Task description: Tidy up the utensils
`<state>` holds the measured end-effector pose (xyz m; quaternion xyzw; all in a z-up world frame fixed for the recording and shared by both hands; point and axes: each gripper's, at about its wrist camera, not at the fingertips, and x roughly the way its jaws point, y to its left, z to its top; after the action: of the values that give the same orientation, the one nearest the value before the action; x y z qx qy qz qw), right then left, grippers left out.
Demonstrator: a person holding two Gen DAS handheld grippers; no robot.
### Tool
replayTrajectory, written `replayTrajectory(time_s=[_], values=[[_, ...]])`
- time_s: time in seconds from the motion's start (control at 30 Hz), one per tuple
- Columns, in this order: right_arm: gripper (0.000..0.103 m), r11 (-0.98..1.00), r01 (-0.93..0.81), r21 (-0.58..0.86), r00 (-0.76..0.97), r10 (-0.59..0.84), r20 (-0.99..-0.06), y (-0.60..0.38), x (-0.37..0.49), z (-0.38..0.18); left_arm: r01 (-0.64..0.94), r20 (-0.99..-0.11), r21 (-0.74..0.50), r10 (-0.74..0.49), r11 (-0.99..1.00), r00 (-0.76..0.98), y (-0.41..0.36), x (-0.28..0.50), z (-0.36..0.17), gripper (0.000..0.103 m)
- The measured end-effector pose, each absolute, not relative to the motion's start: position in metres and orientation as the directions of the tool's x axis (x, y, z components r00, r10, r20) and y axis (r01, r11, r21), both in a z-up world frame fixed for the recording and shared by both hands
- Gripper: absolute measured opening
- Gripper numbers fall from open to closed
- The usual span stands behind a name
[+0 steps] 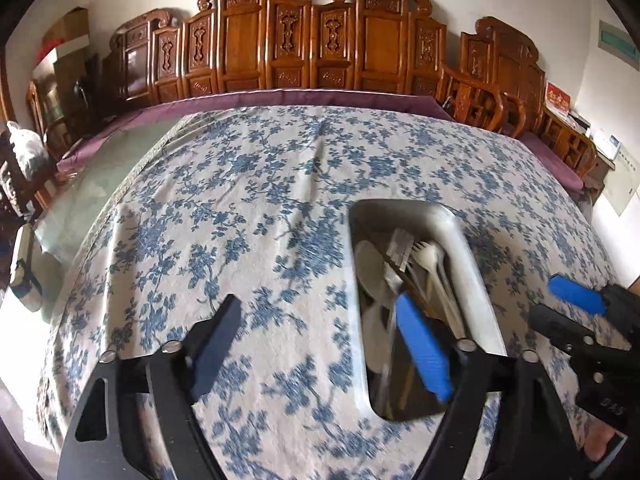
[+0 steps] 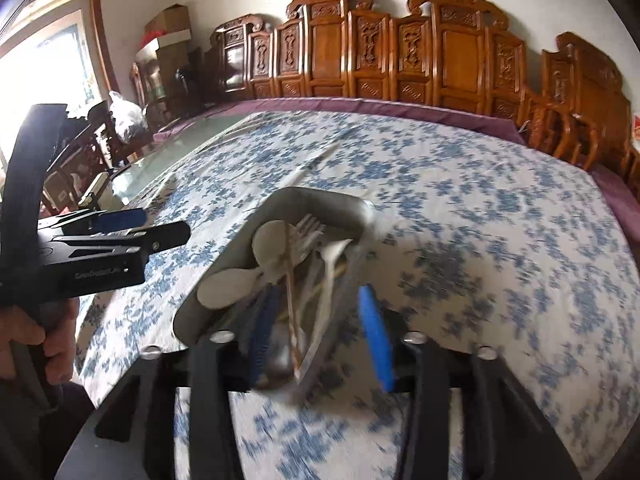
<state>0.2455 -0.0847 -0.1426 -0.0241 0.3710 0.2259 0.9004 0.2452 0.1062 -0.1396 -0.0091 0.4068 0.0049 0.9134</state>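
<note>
Carved wooden chair backs (image 1: 312,44) line the white wall ahead of me, a purple cloth (image 1: 280,98) runs along the far edge of the table, and over it lies the blue-flowered tablecloth (image 1: 240,200) I'm working on. Far left, a strip of bare glass tabletop (image 1: 100,184) shows.

Moving across: my left gripper (image 1: 320,344) hangs above the cloth with jaws spread wide, nothing between them, its blue-padded finger over the tray's near end. Just right of centre sits the metal tray (image 1: 464,248), oblong with rounded corners and a dull brushed sheen. Inside, the utensils lie in a loose heap, heads toward the far end: pale spoons (image 1: 370,260), a white plastic fork (image 1: 426,254), a steel fork (image 1: 400,246), slim chopstick-like sticks (image 2: 290,280). It's blurry, so I can't count them.

Further right, my right gripper (image 2: 316,328) hovers over the tray's near end, jaws apart and gripping nothing; from its own camera the tray sits between the fingers without touching.
</note>
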Motion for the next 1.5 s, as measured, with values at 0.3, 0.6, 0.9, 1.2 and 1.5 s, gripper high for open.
replayTrajectory(time_s=[0.3, 0.6, 0.9, 1.2, 1.5], values=[[0.096, 0.929, -0.353, 0.109, 0.680, 0.335, -0.652, -0.129, 0.202, -0.115, 0.031, -0.756, 0.012, -0.012, 0.999, 0.655, 0.060, 0.200, -0.127, 0.093], [0.100, 0.957, -0.273, 0.102, 0.721, 0.274, -0.637, -0.168, 0.152, -0.093, 0.056, -0.746, 0.028, -0.016, 0.998, 0.665, 0.019, 0.148, -0.106, 0.095], [0.100, 0.971, -0.215, 0.107, 0.765, 0.235, -0.600, -0.201, 0.108, -0.072, 0.086, -0.708, 0.019, -0.047, 0.996, 0.705, -0.003, 0.109, -0.069, 0.095], [0.100, 0.976, -0.191, 0.100, 0.817, 0.215, -0.535, -0.215, 0.075, -0.036, 0.067, -0.650, 0.038, -0.026, 0.997, 0.759, -0.014, 0.076, -0.030, 0.095], [0.100, 0.978, -0.194, 0.075, 0.877, 0.207, -0.433, -0.216, 0.044, 0.008, 0.060, -0.577, 0.031, -0.031, 0.998, 0.816, -0.019, 0.050, 0.007, 0.095]])
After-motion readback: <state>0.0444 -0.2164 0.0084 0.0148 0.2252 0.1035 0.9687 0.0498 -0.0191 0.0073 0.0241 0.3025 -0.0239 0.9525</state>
